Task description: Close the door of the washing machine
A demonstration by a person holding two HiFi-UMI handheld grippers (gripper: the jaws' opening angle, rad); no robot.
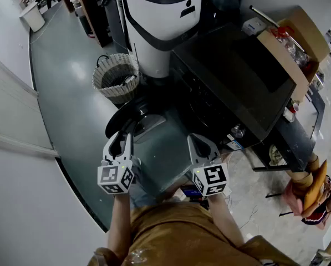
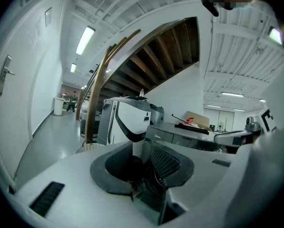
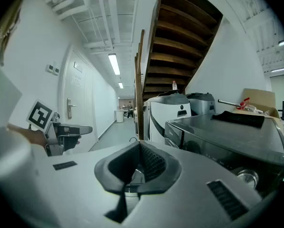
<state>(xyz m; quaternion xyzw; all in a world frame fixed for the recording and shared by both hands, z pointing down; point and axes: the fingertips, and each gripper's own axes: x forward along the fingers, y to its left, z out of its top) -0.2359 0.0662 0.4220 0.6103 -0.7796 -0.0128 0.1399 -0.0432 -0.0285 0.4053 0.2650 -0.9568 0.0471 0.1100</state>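
The left hand-held gripper (image 1: 120,141) is hovering with its jaws spread and nothing pinched, just short of the round door (image 1: 126,115), which is hanging wide open. The right hand-held gripper (image 1: 204,144) is hovering beside it, jaws pressed together, empty. Beyond them the black washing machine (image 1: 237,76) is standing beside a white appliance (image 1: 162,26), with a wicker basket (image 1: 116,76) sitting on the floor.
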